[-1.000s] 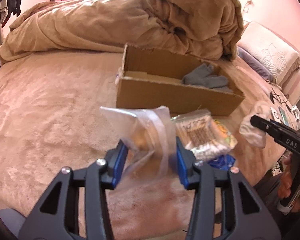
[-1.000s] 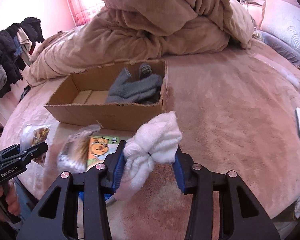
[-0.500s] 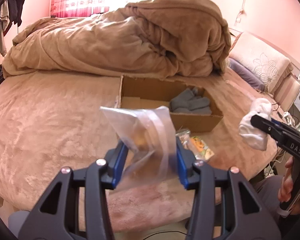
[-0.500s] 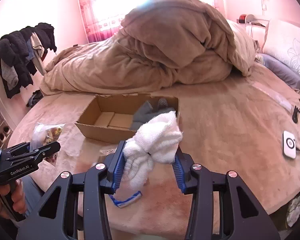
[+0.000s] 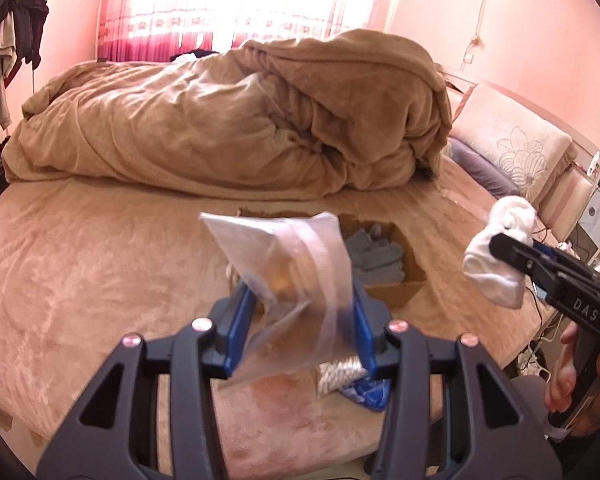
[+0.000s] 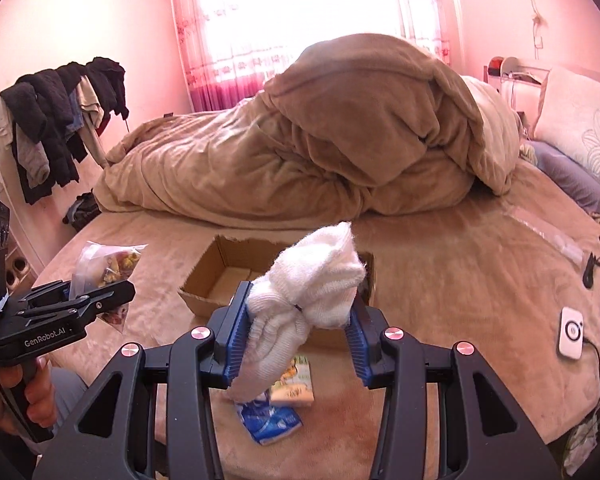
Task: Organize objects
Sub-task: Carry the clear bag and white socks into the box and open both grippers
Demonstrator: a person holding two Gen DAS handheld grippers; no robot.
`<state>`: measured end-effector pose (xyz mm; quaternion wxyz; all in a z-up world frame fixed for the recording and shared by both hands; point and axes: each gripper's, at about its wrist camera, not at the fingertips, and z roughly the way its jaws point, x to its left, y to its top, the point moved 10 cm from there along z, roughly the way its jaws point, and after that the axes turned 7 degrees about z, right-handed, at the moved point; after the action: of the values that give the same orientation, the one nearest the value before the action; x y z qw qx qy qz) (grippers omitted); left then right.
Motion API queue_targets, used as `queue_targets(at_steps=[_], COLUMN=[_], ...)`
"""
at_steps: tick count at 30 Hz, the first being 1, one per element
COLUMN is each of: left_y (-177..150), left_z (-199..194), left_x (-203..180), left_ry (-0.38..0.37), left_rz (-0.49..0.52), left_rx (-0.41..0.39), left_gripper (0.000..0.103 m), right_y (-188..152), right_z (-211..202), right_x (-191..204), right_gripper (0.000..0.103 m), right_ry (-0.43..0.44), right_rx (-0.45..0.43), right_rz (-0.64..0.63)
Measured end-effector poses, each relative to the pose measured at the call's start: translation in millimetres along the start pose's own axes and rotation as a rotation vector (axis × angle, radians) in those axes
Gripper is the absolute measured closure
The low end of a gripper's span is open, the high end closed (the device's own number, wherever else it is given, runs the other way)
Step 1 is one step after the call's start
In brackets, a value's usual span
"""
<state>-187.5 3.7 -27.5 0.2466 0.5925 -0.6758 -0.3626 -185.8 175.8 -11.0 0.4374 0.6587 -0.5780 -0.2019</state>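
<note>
left hand-held gripper [image 5: 300,316] clamps a clear plastic bag [image 5: 296,276] above the bed [image 5: 80,260]

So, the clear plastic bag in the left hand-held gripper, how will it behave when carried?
The clear plastic bag likely flops: it creases and sags between the left hand-held gripper pads. It looks light, with few contents. The smooth film may slip.

Two wrist fisheyes above the bed [image 5: 100,280], both facing the cardboard box [image 6: 220,276].

Both grippers [image 5: 300,316] [image 6: 296,336] clamped (raised)
</note>
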Motion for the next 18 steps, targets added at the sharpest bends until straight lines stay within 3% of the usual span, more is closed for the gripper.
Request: queue_targets(at_steps=[10, 18], left_y=[42, 56], left_z=[8, 27], left_x=[11, 11], left_ry=[0.012, 0.008], left_rz=[0.008, 0.024], left_rx=[-0.027, -0.031], left_gripper=[0.057, 0.057], right_y=[39, 52], right_z=[15, 31], right_x=[14, 18], right_gripper=[0.057, 0.057], right_ry=[0.036, 0.056], right_rx=[-0.034, -0.042], right_rz=[-0.032, -0.058])
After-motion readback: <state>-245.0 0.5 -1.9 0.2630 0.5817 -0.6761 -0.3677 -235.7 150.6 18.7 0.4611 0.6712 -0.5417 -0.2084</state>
